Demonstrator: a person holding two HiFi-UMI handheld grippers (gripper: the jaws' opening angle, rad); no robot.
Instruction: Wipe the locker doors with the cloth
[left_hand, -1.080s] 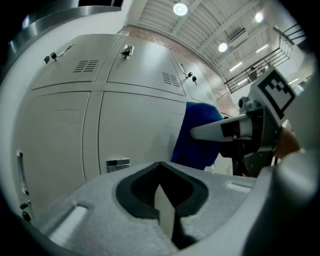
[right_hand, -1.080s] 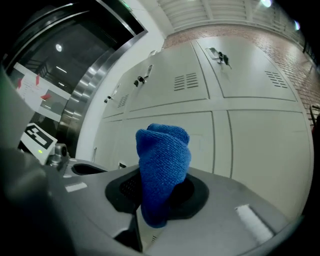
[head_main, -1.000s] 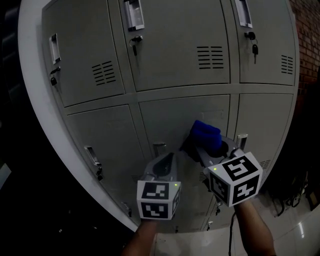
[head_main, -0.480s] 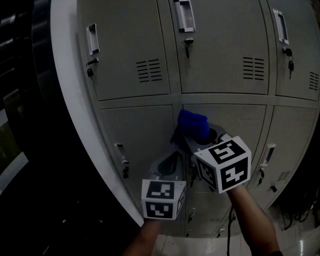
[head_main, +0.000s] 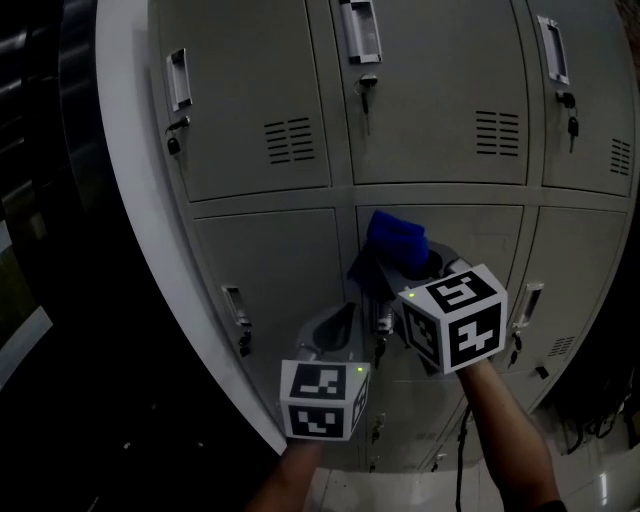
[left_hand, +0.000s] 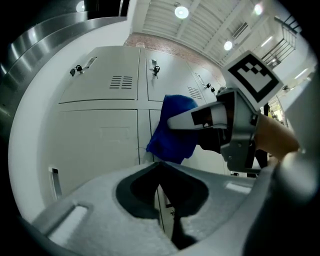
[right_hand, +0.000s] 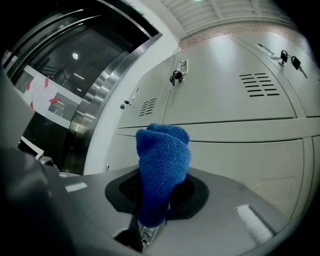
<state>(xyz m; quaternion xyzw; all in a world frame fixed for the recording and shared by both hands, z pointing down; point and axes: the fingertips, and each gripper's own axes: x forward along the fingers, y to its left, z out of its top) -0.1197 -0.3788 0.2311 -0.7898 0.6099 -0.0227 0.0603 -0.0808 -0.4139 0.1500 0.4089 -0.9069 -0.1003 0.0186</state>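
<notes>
Grey locker doors (head_main: 270, 270) fill the head view. A bunched blue cloth (head_main: 397, 243) sits at the top left corner of the lower middle door (head_main: 470, 235), by the seam. My right gripper (head_main: 395, 275) is shut on it, and the cloth (right_hand: 162, 160) stands up out of the jaws of that gripper (right_hand: 151, 225). Whether the cloth presses on the metal is unclear. My left gripper (head_main: 345, 312) hangs lower and to the left, shut with nothing in it. Its own view shows the left gripper (left_hand: 160, 167) under the cloth (left_hand: 172, 127) and the right gripper (left_hand: 200, 117).
Keys (head_main: 366, 90) hang from the upper locks, and handles (head_main: 233, 305) stick out from the lower doors. A white side panel (head_main: 130, 200) and a dark steel column (head_main: 50, 200) stand to the left. Pale floor tiles (head_main: 600, 470) and dark cables lie at the lower right.
The right gripper has carried the cloth leftward across the lower middle door to its left edge. The left gripper has stayed low beside it.
</notes>
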